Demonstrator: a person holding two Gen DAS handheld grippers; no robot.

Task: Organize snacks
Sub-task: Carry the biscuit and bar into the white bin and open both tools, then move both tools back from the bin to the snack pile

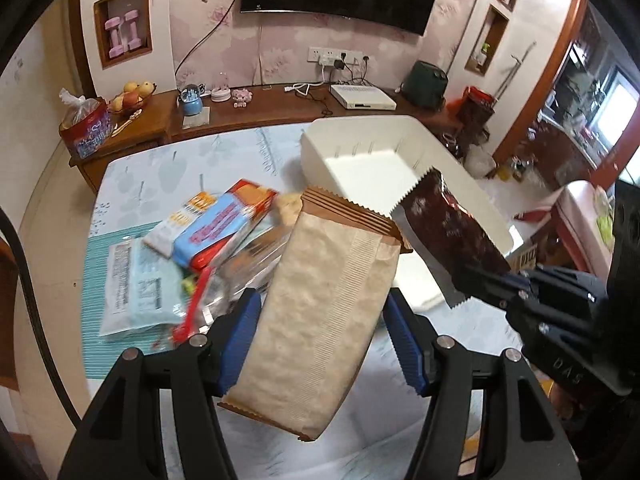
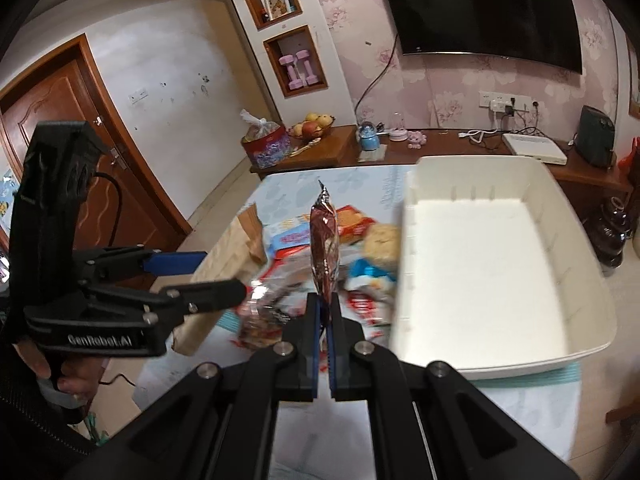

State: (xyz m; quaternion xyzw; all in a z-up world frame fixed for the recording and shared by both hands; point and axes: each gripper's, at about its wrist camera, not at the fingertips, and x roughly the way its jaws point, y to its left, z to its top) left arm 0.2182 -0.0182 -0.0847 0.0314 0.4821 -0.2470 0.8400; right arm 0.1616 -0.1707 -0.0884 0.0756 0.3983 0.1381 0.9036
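Observation:
My left gripper (image 1: 320, 340) is shut on a tan paper snack bag (image 1: 320, 312) and holds it above the table. My right gripper (image 2: 325, 320) is shut on the sealed end of a dark red foil snack packet (image 2: 326, 248), held edge-on in its own view. The packet (image 1: 452, 232) also shows in the left wrist view with the right gripper (image 1: 486, 282) on it, over the near rim of the empty white bin (image 1: 400, 128). The bin (image 2: 500, 260) lies to the right of a pile of snacks (image 1: 212, 232) on the table.
The pile holds a blue and red biscuit box (image 1: 224, 228), a pale blue packet (image 1: 136, 288) and clear wrapped items on a teal mat (image 1: 96, 280). Behind the table stands a wooden sideboard (image 1: 256, 108) with a fruit bowl (image 1: 130, 96), a white set-top box (image 1: 362, 98) and cables.

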